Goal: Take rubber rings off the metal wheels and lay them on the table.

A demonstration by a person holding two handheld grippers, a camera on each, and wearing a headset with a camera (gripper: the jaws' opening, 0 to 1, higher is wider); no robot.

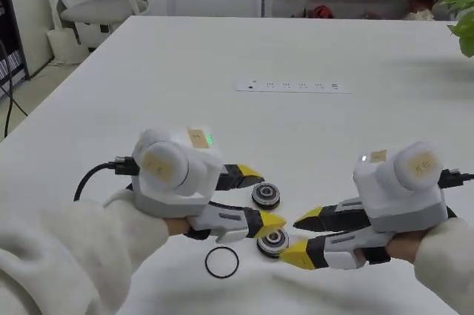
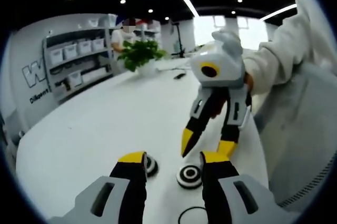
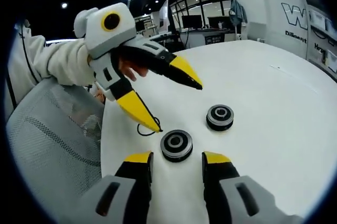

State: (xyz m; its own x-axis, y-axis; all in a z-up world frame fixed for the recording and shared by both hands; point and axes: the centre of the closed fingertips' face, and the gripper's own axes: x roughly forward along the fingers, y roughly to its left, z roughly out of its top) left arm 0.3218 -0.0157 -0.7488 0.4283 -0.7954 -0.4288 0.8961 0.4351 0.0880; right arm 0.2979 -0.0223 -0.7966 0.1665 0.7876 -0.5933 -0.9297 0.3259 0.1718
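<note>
Beside two metal wheels [image 1: 266, 196] [image 1: 272, 241] lies one thin, seemingly rubber ring [image 1: 222, 262].

far wheel [image 1: 266, 196] behind near wheel [image 1: 273, 241], ring [image 1: 221, 262] just left

The left gripper [image 1: 261, 198] is held low and level, its yellow-tipped jaws spread apart and pointing across at the right gripper [image 1: 298, 238]. The right gripper's jaws also stand parted and point back at it, so the two sets of tips lie close together without touching. In the left gripper view the right gripper hangs just ahead of the left's own jaws and a little to their right, tips angled downward, while white fleecy sleeves [image 1: 67, 248] cover both forearms, which reach in from behind the jaws on either side.
</note>
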